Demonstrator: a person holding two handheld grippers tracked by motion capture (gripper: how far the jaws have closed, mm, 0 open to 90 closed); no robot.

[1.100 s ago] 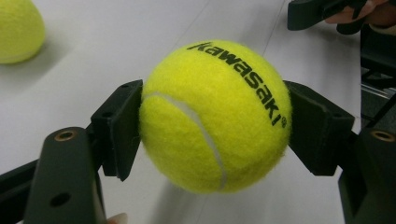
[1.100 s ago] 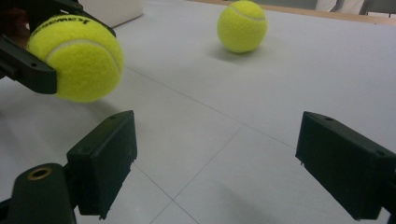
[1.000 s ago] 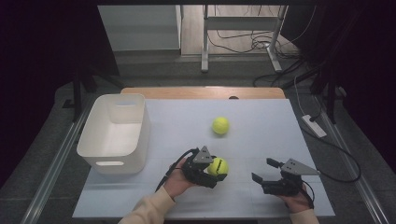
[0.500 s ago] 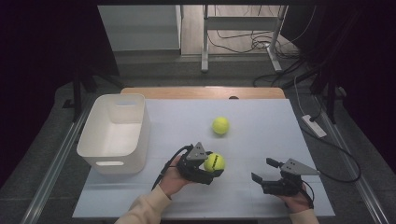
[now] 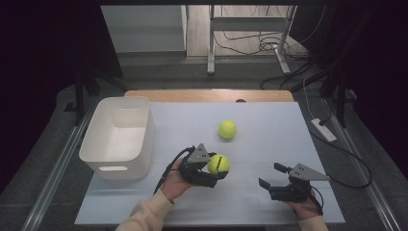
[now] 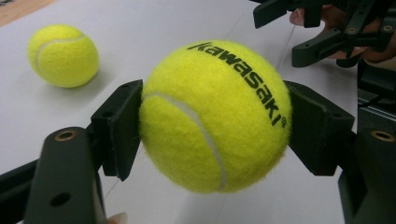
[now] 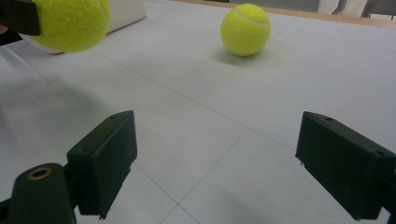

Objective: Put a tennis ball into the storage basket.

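Dark floor and loose cables are lying beyond the pale grey table top (image 5: pixel 269 125), which is carrying a wooden strip along its far edge. Your left gripper (image 5: pixel 215 169) is clamping a fuzzy yellow-green tennis ball printed "Kawasaki" (image 6: pixel 215 116) between its two black jaws, and in the left gripper view you are holding that ball clear of the surface. You are keeping a second yellow-green tennis ball (image 5: pixel 227 129) resting on the table farther out, well apart from both grippers. Your right gripper (image 5: pixel 272 177) is sitting near the front right of the table with its jaws spread wide and nothing between them. A white rectangular plastic bin (image 5: pixel 118 137) is standing at the left, just beside your left hand (image 5: pixel 175 180). In the right gripper view the held ball is being cut off by the top-left corner, and the bin is showing as a pale sliver behind it.
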